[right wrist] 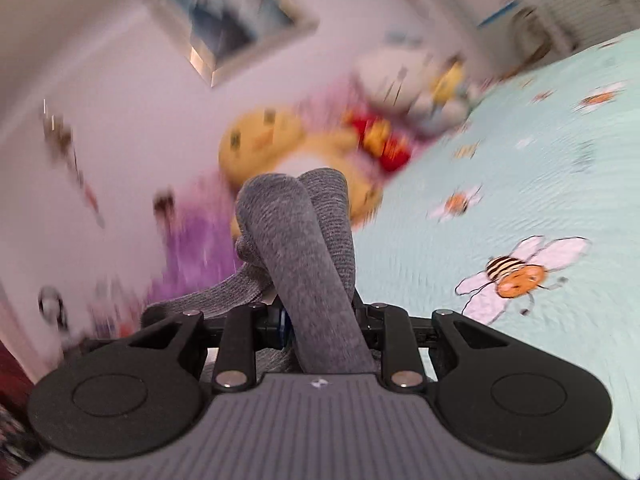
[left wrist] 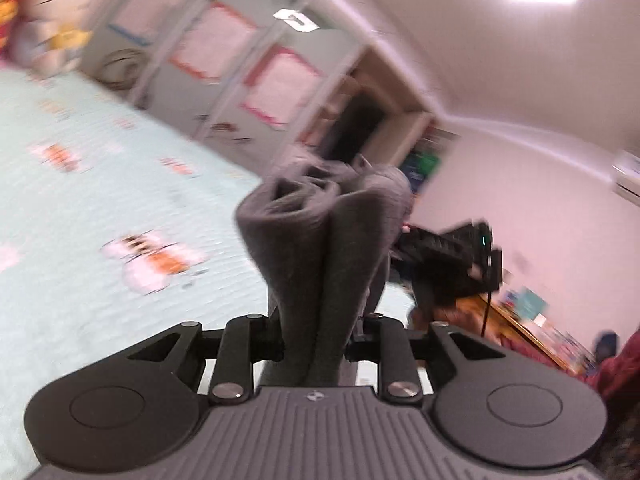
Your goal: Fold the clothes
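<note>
Now, in our left wrist view, the left gripper (left wrist: 316, 336) clamps bunched grey knit garment (left wrist: 320, 240) above the pale bee-print bed (left wrist: 100, 200), hiding the right gripper's (left wrist: 404, 240) tips; wardrobe doors (left wrist: 224, 52) behind. In our right view, the right gripper (right wrist: 320, 320) pinches the same cloth, screening blurred plush toys (right wrist: 360, 132).

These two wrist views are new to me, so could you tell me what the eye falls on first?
First, the bunched grey knit garment, clamped in the left gripper and filling the middle of its view; the right gripper pinches grey knit too. Under both spreads a pale green bedspread printed with cartoon bees. Bright stuffed toys are piled at its far edge, against the wall.
</note>
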